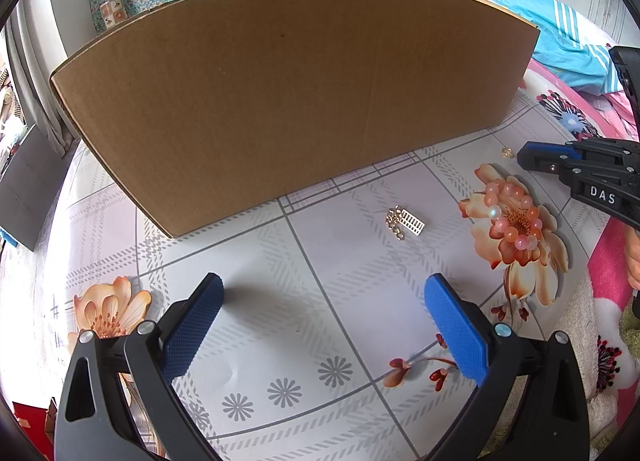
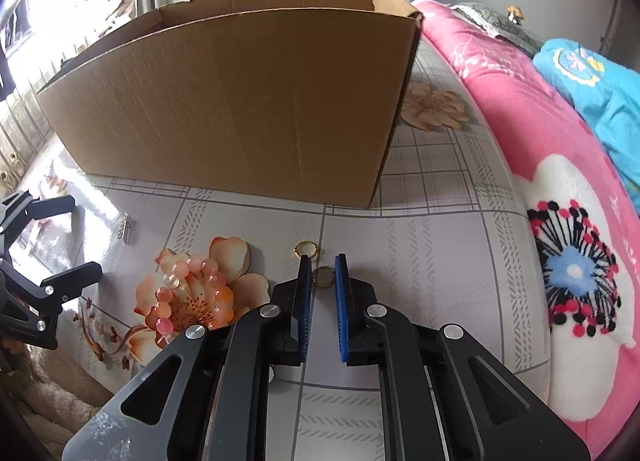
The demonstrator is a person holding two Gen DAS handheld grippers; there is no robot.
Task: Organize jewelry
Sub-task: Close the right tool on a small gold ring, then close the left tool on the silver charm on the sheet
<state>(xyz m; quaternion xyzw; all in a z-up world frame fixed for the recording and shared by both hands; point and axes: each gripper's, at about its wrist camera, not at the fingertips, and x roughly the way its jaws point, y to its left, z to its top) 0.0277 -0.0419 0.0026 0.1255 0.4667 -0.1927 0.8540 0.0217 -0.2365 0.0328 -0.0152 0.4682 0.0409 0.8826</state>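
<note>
- On the flower-print tablecloth (image 2: 420,229), nearest: right gripper (image 2: 322,267), blue pads (image 2: 305,289) drawn close with a small gold ring (image 2: 323,275) between their tips; contact with the ring cannot be told.
- Just beyond the left pad's tip: second gold ring (image 2: 305,249), lying flat.
- Left of these: pink bead bracelet (image 1: 514,217) on a printed flower; gold chain with pale tag (image 1: 405,221) near it.
- Left gripper (image 1: 324,301): fingers spread wide, nothing between them.
- Farthest: open cardboard box (image 2: 240,101), standing on the cloth.
- Right edge: pink floral blanket (image 2: 560,221).
</note>
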